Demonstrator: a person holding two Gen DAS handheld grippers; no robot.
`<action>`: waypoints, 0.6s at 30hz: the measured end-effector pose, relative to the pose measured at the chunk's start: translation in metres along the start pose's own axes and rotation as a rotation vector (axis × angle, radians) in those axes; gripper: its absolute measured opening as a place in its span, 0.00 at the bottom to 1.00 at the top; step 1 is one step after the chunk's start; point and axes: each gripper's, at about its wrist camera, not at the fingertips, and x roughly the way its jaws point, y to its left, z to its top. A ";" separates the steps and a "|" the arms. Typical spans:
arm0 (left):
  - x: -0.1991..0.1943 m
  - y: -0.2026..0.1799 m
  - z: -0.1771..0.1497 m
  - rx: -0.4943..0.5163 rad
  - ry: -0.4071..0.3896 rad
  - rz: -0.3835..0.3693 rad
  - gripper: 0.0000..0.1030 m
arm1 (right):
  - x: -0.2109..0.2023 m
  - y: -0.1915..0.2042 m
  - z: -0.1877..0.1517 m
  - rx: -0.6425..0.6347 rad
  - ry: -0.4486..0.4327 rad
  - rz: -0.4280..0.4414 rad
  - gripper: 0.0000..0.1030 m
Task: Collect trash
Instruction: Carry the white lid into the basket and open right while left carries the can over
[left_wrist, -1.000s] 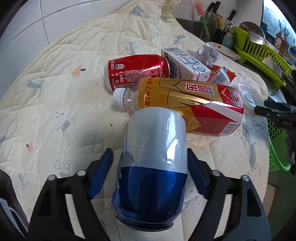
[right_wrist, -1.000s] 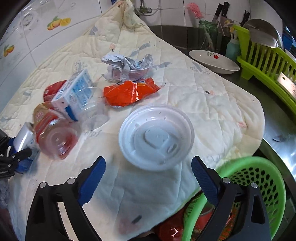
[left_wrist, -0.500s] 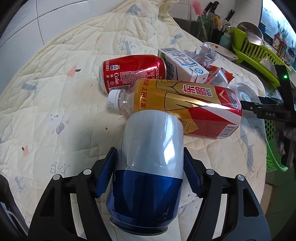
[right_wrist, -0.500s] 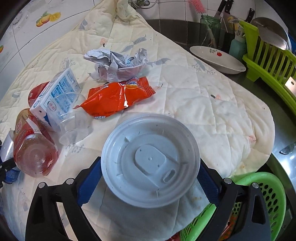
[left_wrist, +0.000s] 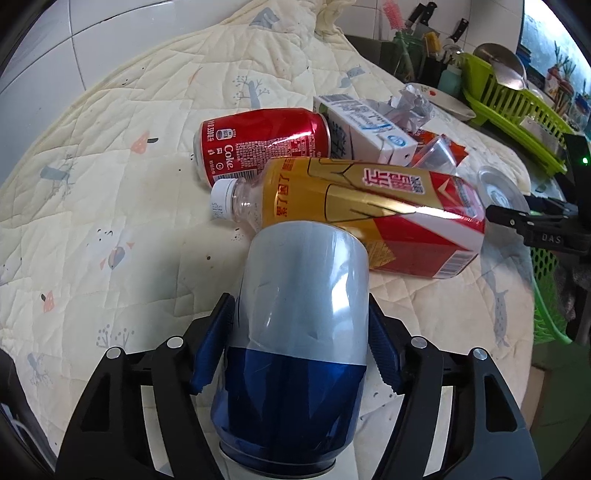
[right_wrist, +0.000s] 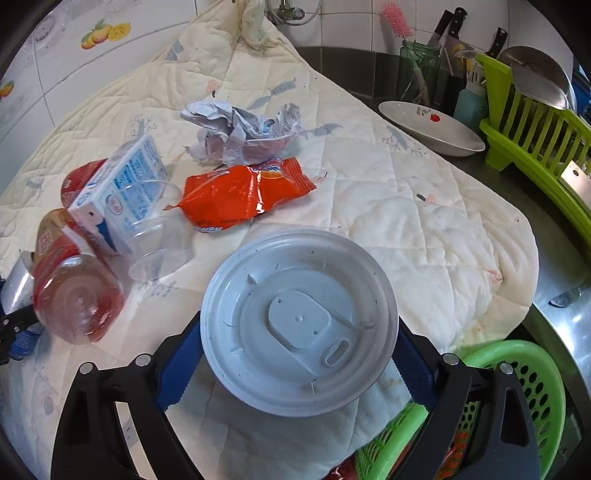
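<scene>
My left gripper is closing on a blue and silver can that lies on the quilted cloth; both blue pads sit against its sides. Just beyond the can lie a yellow and red drink bottle, a red Coke can and a white milk carton. My right gripper stands wide around a round grey plastic lid. The lid's rim reaches both pads and hides their tips, and no squeeze shows. The other gripper appears at the left wrist view's right edge.
An orange snack packet, crumpled paper and a clear plastic cup lie behind the lid. A green perforated basket hangs below the cloth's near edge. A white dish, a knife jar and a green dish rack stand at the back right.
The left pads have closed in from a clear gap until they touch the can. The right gripper slid forward so the lid now sits between its pads.
</scene>
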 end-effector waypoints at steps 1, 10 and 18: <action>-0.001 -0.001 0.000 0.001 -0.002 0.000 0.65 | -0.002 0.000 -0.001 0.002 -0.002 0.003 0.87; -0.028 -0.005 -0.012 -0.010 -0.041 -0.024 0.65 | -0.043 0.007 -0.020 0.013 -0.050 0.032 0.87; -0.060 -0.018 -0.026 0.010 -0.076 -0.069 0.64 | -0.075 -0.006 -0.047 0.050 -0.075 0.019 0.87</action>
